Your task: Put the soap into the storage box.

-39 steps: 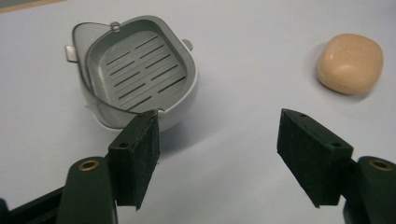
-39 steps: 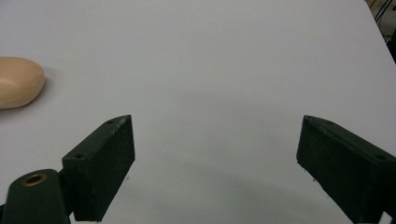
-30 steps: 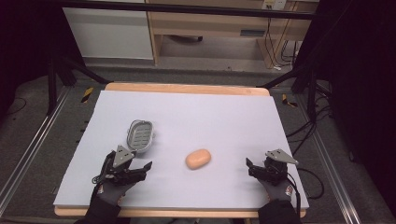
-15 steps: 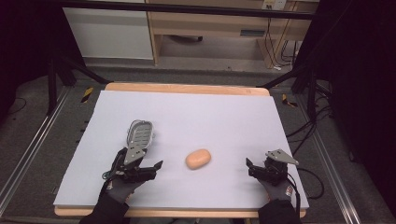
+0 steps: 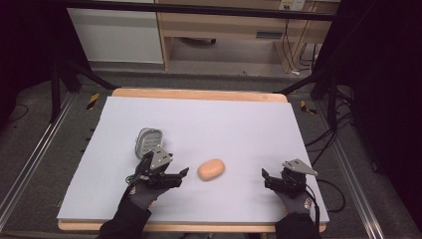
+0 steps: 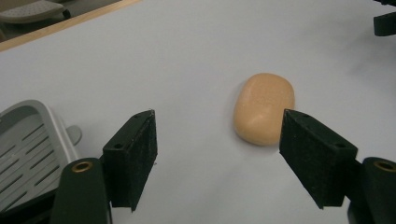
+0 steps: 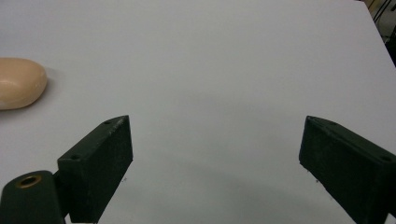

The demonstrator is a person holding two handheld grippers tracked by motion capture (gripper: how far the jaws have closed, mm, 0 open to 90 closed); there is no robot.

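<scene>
From above, I see my left tool spread wide just beside the soap on the white table, the tray behind it. Left gripper view: soap just ahead between empty jaws. Right gripper view: right tool wide open, holding nothing, soap far left.

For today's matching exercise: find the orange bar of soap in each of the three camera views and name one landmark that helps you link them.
High view: the soap lies near the table's front middle, between the two hand-held grippers.
Left gripper view: the soap sits right of centre, just beyond the open jaws.
Right gripper view: the soap is at the left edge.
Shared landmark: the white table cover, with the soap resting on it.
</scene>
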